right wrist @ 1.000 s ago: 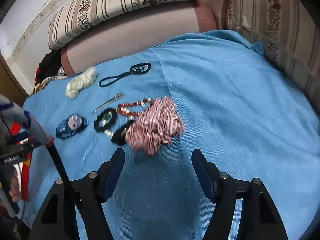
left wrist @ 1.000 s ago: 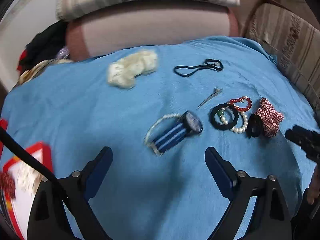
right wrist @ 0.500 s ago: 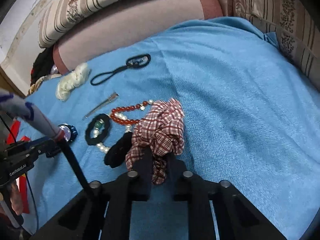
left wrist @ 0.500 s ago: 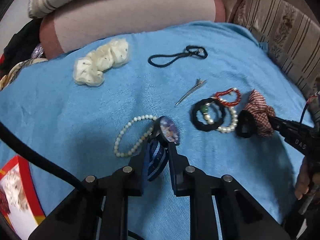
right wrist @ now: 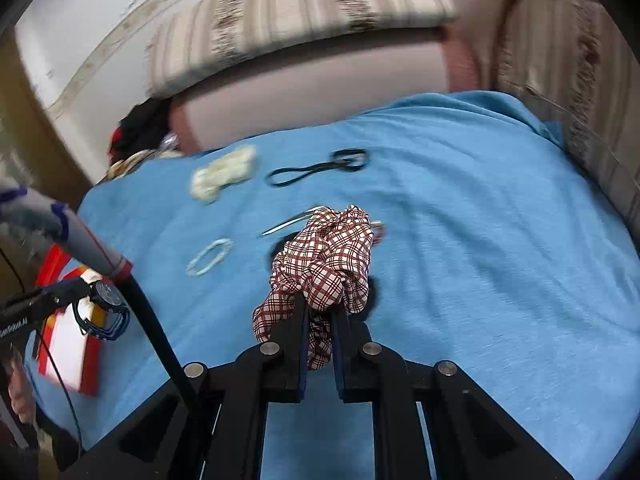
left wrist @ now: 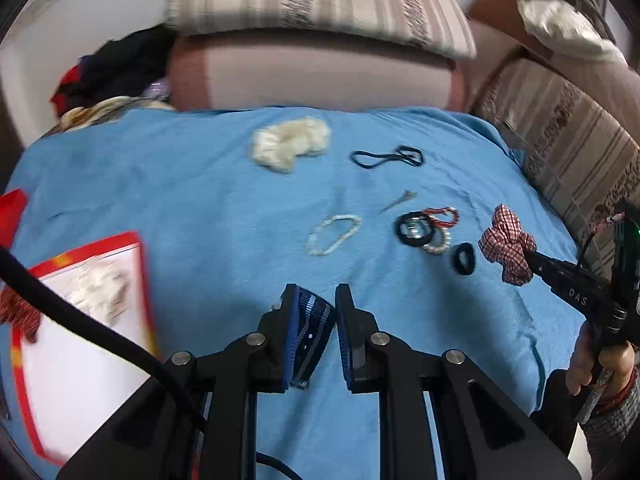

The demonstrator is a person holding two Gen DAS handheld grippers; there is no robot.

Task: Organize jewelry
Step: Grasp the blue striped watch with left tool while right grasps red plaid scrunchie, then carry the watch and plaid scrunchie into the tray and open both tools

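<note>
You see a woven nylon watch strap [left wrist: 310, 332], checked cloth scrunchie [right wrist: 326, 256], matt towelling blanket [left wrist: 200, 184], glossy pearls [left wrist: 334, 234]

A: Lighting?
B: Soft, even indoor light; source not identifiable. Faint shadows under the left tool [left wrist: 314, 334] and right tool [right wrist: 320, 340] on the blue blanket [left wrist: 224, 200]. No glare.

A: Picture quality?
B: Motion blur on the striped cushion [right wrist: 296, 20] and pearl bracelet [left wrist: 334, 234]. Strong fisheye bending; dark vignette at corners.

On the cloth [left wrist: 200, 184], the pearl bracelet [left wrist: 334, 235] lay left of the bead cluster [left wrist: 428, 228]; the box [left wrist: 76, 328] sat near-left.
</note>
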